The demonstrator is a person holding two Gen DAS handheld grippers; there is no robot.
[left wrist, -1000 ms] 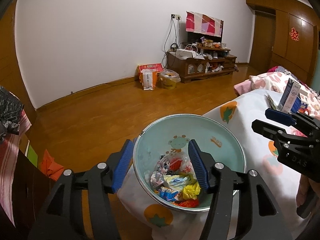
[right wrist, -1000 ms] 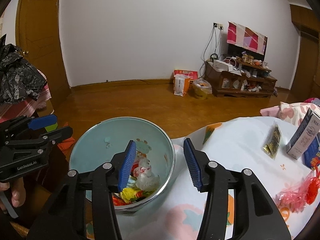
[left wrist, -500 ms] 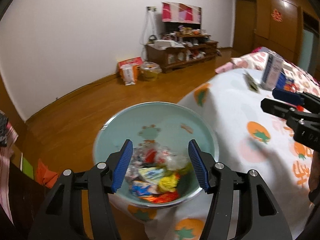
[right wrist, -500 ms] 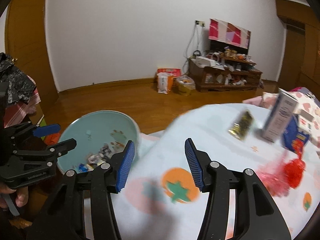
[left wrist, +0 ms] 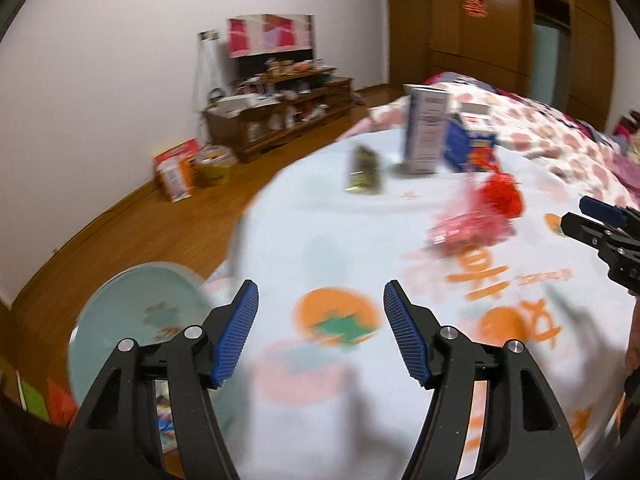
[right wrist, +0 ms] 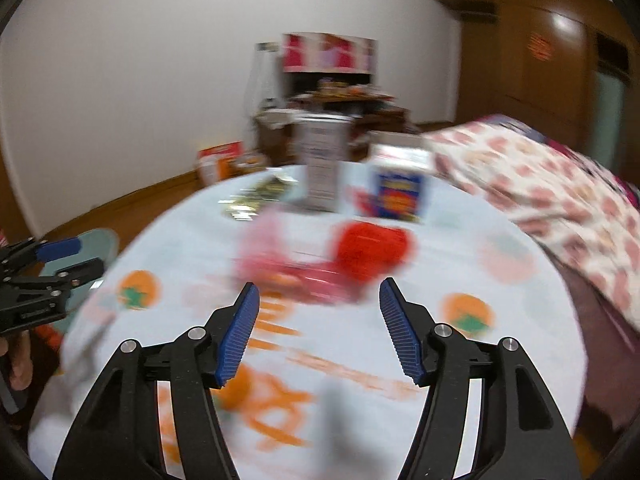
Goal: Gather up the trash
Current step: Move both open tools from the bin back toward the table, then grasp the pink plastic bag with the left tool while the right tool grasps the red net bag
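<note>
Now both claws are spreading, empty; the right claw (right wrist: pixel 319 334) should straddle the pink-and-red wrapper (right wrist: pixel 320 268) at twelve o'clock, squarely, before pinching; left claw (left wrist: pixel 320 334) waits.

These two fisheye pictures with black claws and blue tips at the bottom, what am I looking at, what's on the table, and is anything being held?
Each picture comes from a camera mounted on a hand-held two-finger gripper, looking forward along its fingers. A person carries one in each hand; there is no robot arm. One view shows the left gripper, the other the right gripper. Both have jaws opening with nothing between them, so nothing is held. On the fruit-print tablecloth lie a red and pink crinkly wrapper, a gold packet, a tall white carton and a blue box. The pale green trash bowl sits at the table's left edge. Everything is motion-blurred.
</note>
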